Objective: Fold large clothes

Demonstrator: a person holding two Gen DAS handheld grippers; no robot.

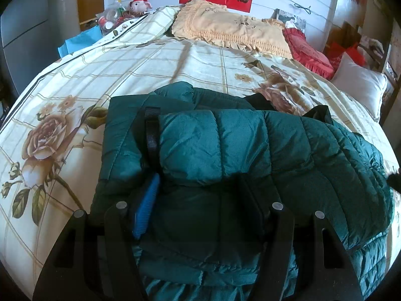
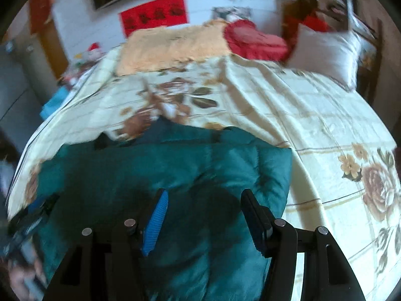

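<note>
Green puffer jacket (image 1: 225, 145) lies part-folded on the floral bedspread (image 1: 75, 80), near the foot of the bed. Left gripper (image 1: 200, 200) approx. half open, jaws straddling a padded roll. Right gripper (image 2: 203, 215) half open over the jacket; view blurred, contact prob. none. Fabric soft, bulky, slick, springy. Best hold: hem or seam edge.
</note>
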